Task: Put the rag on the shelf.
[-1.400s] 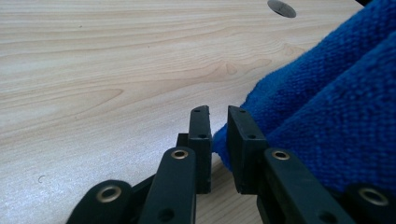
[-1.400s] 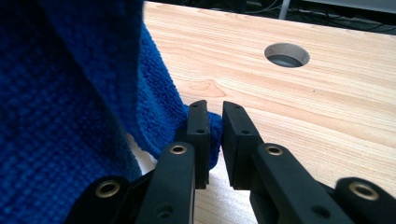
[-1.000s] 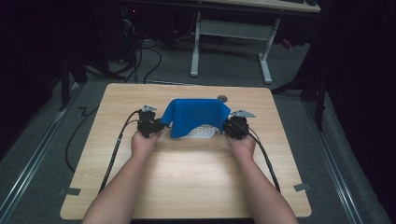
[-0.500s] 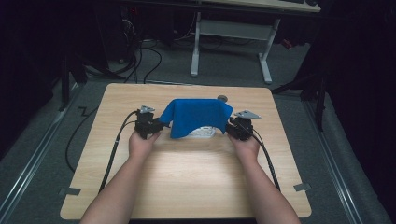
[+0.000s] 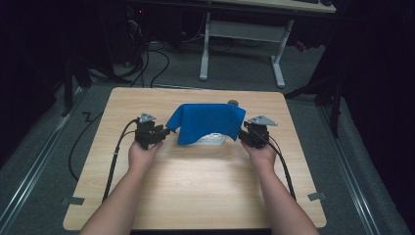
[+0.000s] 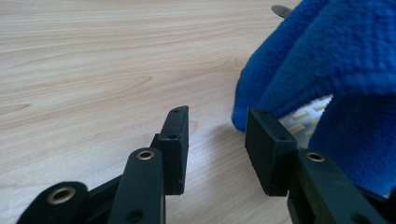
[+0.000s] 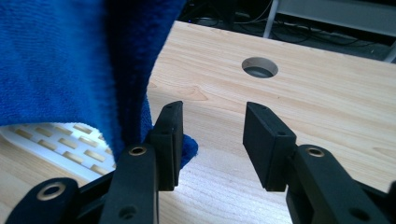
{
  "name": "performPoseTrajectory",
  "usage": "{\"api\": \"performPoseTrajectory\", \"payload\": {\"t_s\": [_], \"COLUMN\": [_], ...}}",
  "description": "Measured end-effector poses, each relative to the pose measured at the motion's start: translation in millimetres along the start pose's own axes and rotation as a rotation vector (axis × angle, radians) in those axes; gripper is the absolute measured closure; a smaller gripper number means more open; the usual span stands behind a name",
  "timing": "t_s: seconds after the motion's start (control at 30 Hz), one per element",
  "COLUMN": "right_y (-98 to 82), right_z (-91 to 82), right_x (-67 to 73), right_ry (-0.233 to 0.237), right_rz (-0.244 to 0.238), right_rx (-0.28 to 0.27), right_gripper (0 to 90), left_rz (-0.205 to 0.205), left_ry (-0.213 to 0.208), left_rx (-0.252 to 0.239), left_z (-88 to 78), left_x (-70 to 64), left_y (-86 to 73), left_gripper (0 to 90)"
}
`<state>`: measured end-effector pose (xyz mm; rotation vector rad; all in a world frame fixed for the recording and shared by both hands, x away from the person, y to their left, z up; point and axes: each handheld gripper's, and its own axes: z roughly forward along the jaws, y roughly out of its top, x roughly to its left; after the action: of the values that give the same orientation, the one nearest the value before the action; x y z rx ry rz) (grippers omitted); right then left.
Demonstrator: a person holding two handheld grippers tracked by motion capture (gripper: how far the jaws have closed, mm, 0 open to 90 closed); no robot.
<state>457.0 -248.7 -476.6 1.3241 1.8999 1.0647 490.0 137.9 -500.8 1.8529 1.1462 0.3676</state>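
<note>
High view: the wooden counter (image 5: 195, 181) carries a blue cloth (image 5: 205, 121) draped over a white slotted object (image 5: 211, 139) near its far middle. The left gripper (image 5: 164, 131) sits just beside the cloth's left edge, the right gripper (image 5: 243, 136) beside its right edge; both have fingers spread apart, grasping nothing.

Each black gripper (image 5: 164, 132) has brass-ringed jaw screws, a grey plate and trailing black cable.
</note>
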Motion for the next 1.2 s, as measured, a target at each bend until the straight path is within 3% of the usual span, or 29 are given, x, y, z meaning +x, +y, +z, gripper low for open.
{"api": "performPoseTrajectory", "payload": {"t_s": [0.23,0.37,0.47,0.57,0.63,0.8,0.9,1.2], "right_y": [-1.7,-5.8,-9.7,-13.1,-17.2,-28.1,-37.1,-76.8], "right_z": [-15.8,-23.6,-33.0,-40.5,-47.8,-64.2,-75.2,-102.2], "right_x": [-1.5,-1.2,0.6,3.7,6.5,16.4,23.4,45.8], "right_ry": [-0.003,-0.013,-0.01,-0.002,0.005,0.021,0.03,0.048], "right_rz": [0.001,-0.03,-0.045,-0.061,-0.073,-0.101,-0.121,-0.162], "right_rx": [-0.031,-0.013,-0.042,-0.034,-0.06,-0.05,-0.075,-0.022], "right_gripper": [57.8,56.8,56.9,56.2,56.2,54.0,53.8,51.9], "left_rz": [0.0,0.007,0.015,0.022,0.03,0.039,0.055,0.115], "left_ry": [-0.006,-0.01,-0.013,-0.023,-0.028,-0.052,-0.062,-0.08], "left_rx": [-0.011,-0.02,-0.025,-0.036,-0.037,-0.051,-0.045,0.0], "left_z": [-16.1,-25.6,-33.5,-42.4,-48.6,-65.8,-76.5,-103.6], "left_x": [2.7,1.0,-1.2,-4.9,-8.5,-19.0,-28.2,-50.5], "left_y": [-12.6,-20.8,-26.1,-31.4,-34.8,-46.6,-56.4,-89.5], "left_gripper": [58.9,58.9,58.5,57.9,57.6,56.8,56.3,53.5]}}
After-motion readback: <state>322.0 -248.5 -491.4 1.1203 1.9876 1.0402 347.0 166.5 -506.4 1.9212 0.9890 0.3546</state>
